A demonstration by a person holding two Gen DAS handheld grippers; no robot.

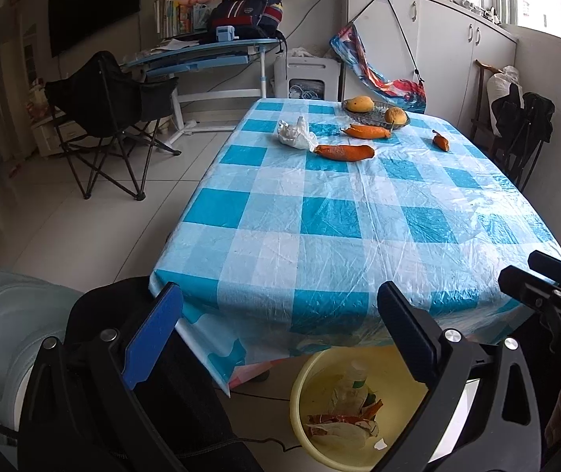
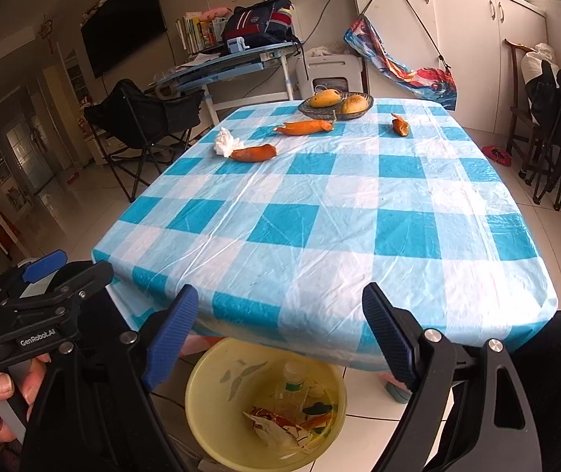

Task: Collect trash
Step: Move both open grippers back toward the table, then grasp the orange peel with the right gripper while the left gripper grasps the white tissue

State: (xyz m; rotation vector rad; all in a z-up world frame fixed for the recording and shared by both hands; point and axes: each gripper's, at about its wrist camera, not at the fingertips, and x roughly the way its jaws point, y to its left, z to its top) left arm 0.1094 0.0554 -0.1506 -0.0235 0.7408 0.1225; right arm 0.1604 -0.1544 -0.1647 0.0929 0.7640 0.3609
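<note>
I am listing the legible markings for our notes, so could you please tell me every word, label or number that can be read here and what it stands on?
"GenRobot.AI": white print on the black frame of the left gripper, seen from the right wrist view.
Small white print at the left edge of that same rig: too cut off to read.
Bottle label in the yellow basin: too blurred to read.
Book spines on the desk: too small to read.

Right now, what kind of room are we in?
Probably a lived-in home living or dining room: a table under a blue-and-white checked plastic cloth, a wall-mounted black flat-screen television, and a child's blue study desk carrying books and a backpack.
</note>
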